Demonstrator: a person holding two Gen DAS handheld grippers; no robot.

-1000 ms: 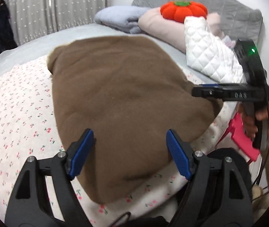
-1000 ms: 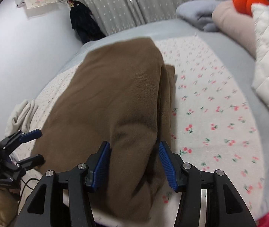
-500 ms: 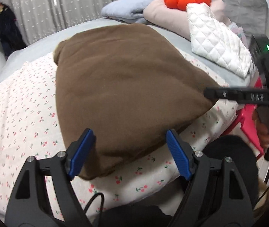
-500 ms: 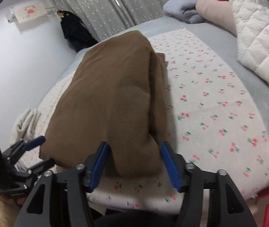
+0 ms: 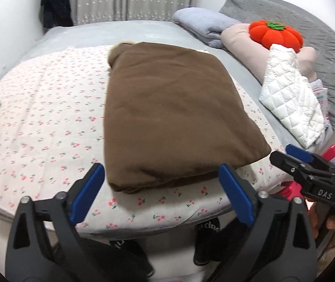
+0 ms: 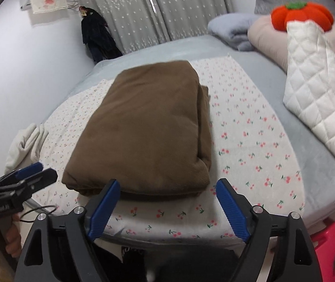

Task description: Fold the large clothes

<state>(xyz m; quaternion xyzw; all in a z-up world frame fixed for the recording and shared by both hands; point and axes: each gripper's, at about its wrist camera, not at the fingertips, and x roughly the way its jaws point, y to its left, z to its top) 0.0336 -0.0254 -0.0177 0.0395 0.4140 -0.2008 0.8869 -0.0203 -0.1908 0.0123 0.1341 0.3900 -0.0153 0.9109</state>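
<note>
Looking from the left wrist, the left claw [image 5: 160, 195] is wide apart, empty, near the folded brown cloth [image 5: 174, 122] on the bed [image 5: 38, 122]. From the right wrist, the right claw [image 6: 167, 209] is apart too, empty, beside the cloth's near edge.

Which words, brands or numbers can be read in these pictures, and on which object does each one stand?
"DAS": white letters on the black body of the right gripper, seen in the left wrist view.
White lettering on the body of the left gripper, in the right wrist view: too blurred to read.
White print on the black slippers below the bed edge: only partly visible, not readable.
The brown folded garment carries no visible text.
</note>
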